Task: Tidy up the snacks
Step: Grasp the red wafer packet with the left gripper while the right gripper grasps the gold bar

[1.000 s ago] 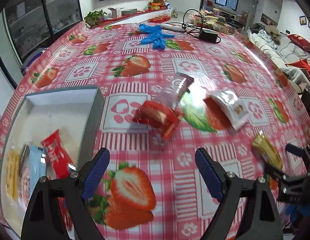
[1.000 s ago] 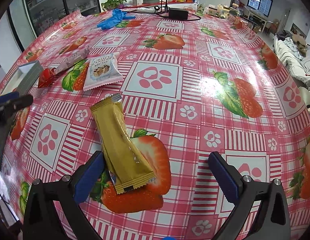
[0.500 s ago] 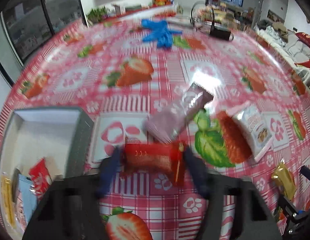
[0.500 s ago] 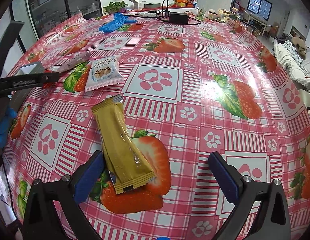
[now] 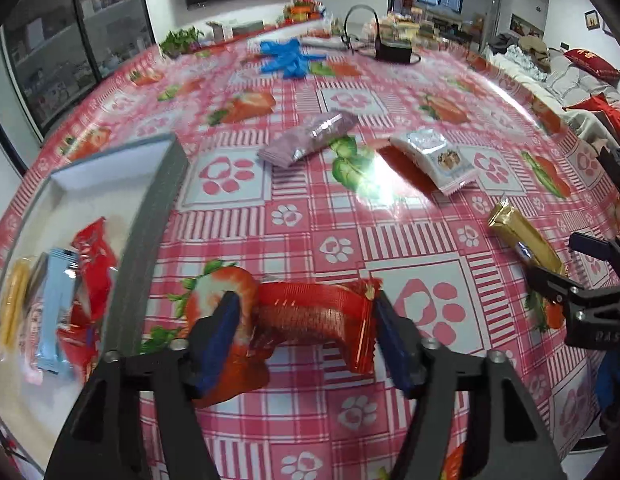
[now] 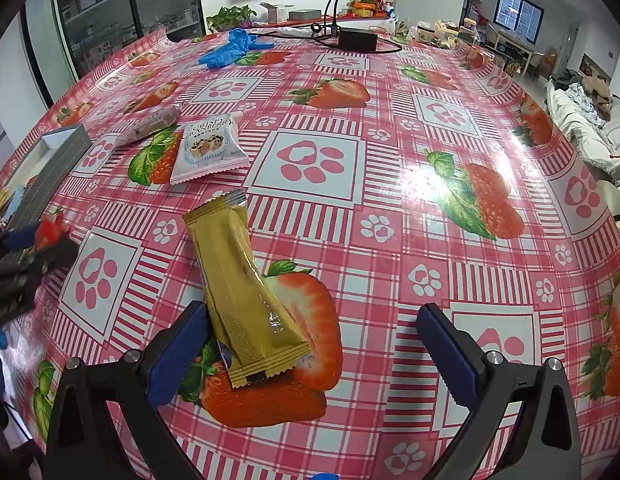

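My left gripper (image 5: 305, 336) is shut on a red snack packet (image 5: 314, 316) and holds it above the tablecloth, just right of the grey box (image 5: 157, 216). The box holds red, light blue and yellow snacks (image 5: 57, 276). A purple packet (image 5: 310, 138), a white packet (image 5: 438, 158) and a gold bar (image 5: 524, 240) lie on the table. My right gripper (image 6: 314, 350) is open, low over the table, with the gold bar (image 6: 241, 284) lying by its left finger. The white packet (image 6: 209, 148) and purple packet (image 6: 149, 124) lie farther off to the left.
Blue gloves (image 6: 229, 48) and a black power adapter with cable (image 6: 356, 38) lie at the table's far side. The left gripper with the red packet shows at the left edge of the right wrist view (image 6: 25, 256). A sofa (image 5: 566, 76) stands beyond the table's right side.
My left gripper closed on the red packet, lifted it and drew it back toward the box's near side. The right gripper stayed open and still by the gold bar.
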Demonstrator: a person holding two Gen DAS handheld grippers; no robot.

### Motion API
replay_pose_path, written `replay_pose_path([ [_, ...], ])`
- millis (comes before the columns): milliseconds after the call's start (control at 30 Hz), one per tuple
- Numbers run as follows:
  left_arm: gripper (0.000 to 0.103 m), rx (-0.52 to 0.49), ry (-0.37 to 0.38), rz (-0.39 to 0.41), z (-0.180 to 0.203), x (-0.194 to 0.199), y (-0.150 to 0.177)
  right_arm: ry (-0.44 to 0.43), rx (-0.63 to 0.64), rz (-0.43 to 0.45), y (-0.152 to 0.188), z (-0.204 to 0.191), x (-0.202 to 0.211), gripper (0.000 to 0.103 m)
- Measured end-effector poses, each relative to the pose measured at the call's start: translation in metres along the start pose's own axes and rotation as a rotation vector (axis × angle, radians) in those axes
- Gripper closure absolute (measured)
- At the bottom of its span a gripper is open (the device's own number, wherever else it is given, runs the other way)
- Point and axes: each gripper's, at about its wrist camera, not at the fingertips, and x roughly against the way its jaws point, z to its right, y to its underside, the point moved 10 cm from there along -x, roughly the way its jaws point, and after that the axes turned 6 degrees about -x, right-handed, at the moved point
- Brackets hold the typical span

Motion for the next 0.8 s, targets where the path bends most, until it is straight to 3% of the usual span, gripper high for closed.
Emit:
replay_pose_path([
  [233, 0.021, 0.006, -0.003, -0.021, -0.003, -0.014, -0.003, -0.001, -0.002, 0.010, 0.000, 0.000, 0.001, 0.000],
  [633, 0.013, 0.044, 0.009, 0.011, -0.001, -0.018, -0.004, -0.001, -0.004, 0.027, 0.000, 0.000, 0.001, 0.000],
  [700, 0.004, 0.049, 0.004, 0.008, 0.000, -0.019, -0.003, 0.006, -0.010, 0.015, 0.000, 0.000, 0.001, 0.000],
  [800, 0.000, 0.065, -0.006, -0.001, -0.001, -0.022, -0.001, 0.006, -0.007, 0.000, -0.002, -0.007, -0.001, 0.000],
])
